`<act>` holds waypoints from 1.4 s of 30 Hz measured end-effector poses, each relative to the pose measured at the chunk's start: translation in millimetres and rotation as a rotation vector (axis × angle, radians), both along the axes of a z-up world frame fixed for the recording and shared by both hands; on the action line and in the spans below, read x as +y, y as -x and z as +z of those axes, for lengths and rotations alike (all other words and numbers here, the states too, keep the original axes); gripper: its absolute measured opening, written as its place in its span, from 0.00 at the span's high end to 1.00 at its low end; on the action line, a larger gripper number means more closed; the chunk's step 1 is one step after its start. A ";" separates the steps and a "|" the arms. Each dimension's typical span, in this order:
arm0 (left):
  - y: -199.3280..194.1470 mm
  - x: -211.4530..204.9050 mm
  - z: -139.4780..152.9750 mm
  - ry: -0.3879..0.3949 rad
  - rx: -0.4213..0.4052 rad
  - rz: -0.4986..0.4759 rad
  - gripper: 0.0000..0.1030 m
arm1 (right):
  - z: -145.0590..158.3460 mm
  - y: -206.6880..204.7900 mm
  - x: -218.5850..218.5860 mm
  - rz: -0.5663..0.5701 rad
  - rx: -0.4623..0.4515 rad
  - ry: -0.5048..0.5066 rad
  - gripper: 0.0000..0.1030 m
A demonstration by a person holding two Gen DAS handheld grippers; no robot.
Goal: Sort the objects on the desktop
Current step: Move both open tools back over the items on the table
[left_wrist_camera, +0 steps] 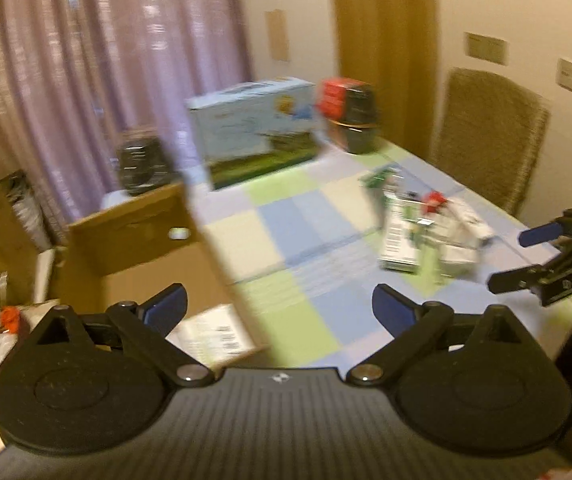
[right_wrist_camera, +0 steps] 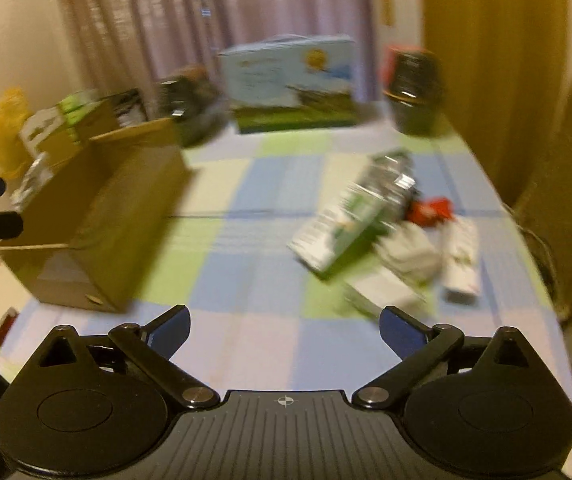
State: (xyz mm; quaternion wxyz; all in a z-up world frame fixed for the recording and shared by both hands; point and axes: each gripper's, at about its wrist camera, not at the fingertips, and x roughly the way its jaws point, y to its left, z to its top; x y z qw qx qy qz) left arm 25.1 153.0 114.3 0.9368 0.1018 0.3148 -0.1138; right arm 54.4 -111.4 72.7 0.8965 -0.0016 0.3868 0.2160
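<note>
Presently, both the left gripper (left_wrist_camera: 279, 312) and right gripper (right_wrist_camera: 285, 330) stand wide and empty. The loose white-and-green packets (right_wrist_camera: 382, 236) lie heaped on the checked tablecloth (right_wrist_camera: 262, 344), well apart from the open brown cardboard box (right_wrist_camera: 98, 216), presumably their destination.

Blue box (right_wrist_camera: 288, 76) print: too blurred to read
Green-white packets (right_wrist_camera: 338, 228) labels: too blurred to read

1. Pale mauve curtains (left_wrist_camera: 98, 60) hang at the far left, daylight glowing through them.
2. A wooden panel (left_wrist_camera: 382, 40) rises far right against cream walls (left_wrist_camera: 506, 8).
3. A woven chair (left_wrist_camera: 490, 132) stands at the checked table's (right_wrist_camera: 270, 184) right side.
</note>
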 end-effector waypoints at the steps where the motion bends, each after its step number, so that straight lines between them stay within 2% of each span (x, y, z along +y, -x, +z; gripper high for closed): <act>1: -1.2 -11.5 -1.5 0.005 0.010 -0.013 0.06 | -0.3 1.6 -9.4 -0.018 0.000 0.007 0.04; 4: -5.3 -43.2 -12.5 0.012 0.052 -0.037 0.06 | -1.3 5.6 -36.1 -0.063 0.000 0.010 0.03; 9: -12.3 -81.6 -33.6 0.016 0.066 -0.090 0.05 | -2.5 10.6 -68.8 -0.116 -0.002 -0.002 0.02; 13: -19.3 -97.3 -44.9 0.049 0.051 -0.106 0.01 | -5.9 7.9 -79.1 -0.129 0.009 -0.014 0.02; 15: -21.8 -105.1 -49.4 0.036 0.036 -0.139 0.01 | -8.6 6.9 -81.4 -0.129 0.017 -0.017 0.02; 18: -26.8 -115.8 -56.8 0.011 0.058 -0.168 0.01 | -12.8 3.3 -82.6 -0.124 0.033 -0.015 0.02; 24: -38.4 -129.2 -71.8 -0.077 0.093 -0.211 0.01 | -19.4 -6.9 -80.9 -0.107 0.041 -0.012 0.02; 32: -58.8 -130.3 -83.8 -0.055 0.141 -0.194 0.01 | -32.8 -17.6 -84.4 -0.124 0.068 -0.011 0.02; 42: -86.5 -141.4 -98.4 -0.080 0.159 -0.208 0.01 | -41.9 -31.5 -88.1 -0.125 0.084 -0.010 0.02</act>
